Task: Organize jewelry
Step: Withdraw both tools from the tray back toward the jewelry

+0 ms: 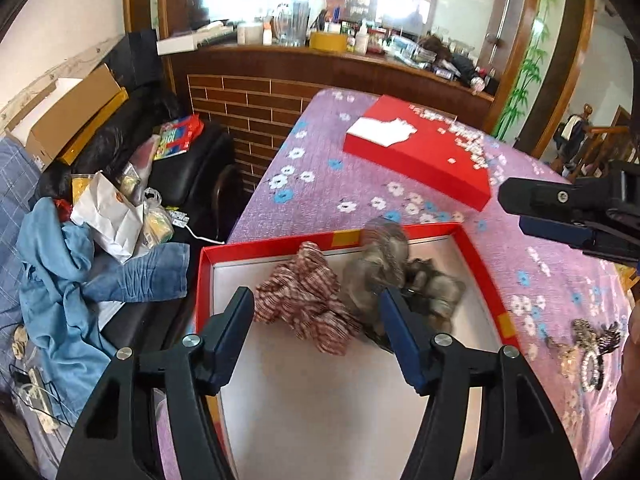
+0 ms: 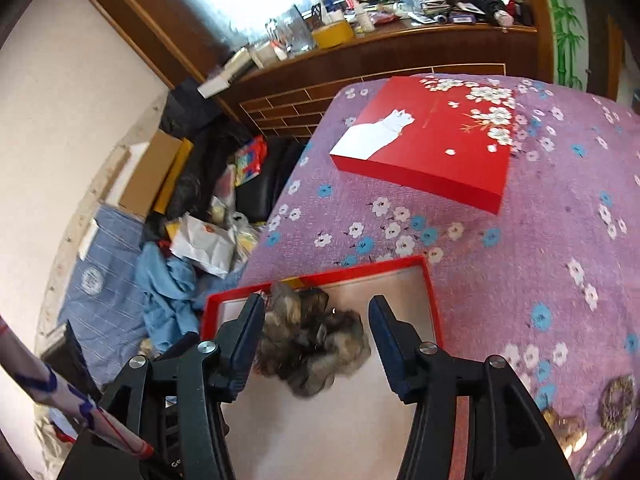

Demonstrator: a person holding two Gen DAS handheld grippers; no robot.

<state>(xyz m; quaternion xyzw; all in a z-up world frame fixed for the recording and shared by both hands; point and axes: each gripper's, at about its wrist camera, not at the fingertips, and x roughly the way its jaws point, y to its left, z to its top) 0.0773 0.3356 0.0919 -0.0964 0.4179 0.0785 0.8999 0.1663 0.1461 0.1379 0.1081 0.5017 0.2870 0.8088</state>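
Observation:
An open red box (image 1: pixel 486 276) with a pale inner floor sits on the purple floral cloth. In it lie a red-and-white checked scrunchie (image 1: pixel 312 308) and a grey furry scrunchie (image 1: pixel 384 268), blurred. My left gripper (image 1: pixel 316 300) is open over the box, empty. My right gripper (image 2: pixel 316 312) is open above the grey furry scrunchie (image 2: pixel 316 344) in the box (image 2: pixel 434 300), empty; it also shows in the left wrist view (image 1: pixel 560 212). Beaded jewelry pieces (image 1: pixel 588 348) lie on the cloth to the right, also in the right wrist view (image 2: pixel 612 404).
The red box lid (image 1: pixel 416 152) with a white cat print lies farther back on the table (image 2: pixel 560 200). Left of the table are a black sofa (image 1: pixel 192 168) with bags, blue clothes (image 1: pixel 72 272) and cardboard. A cluttered wooden counter (image 1: pixel 320 52) stands behind.

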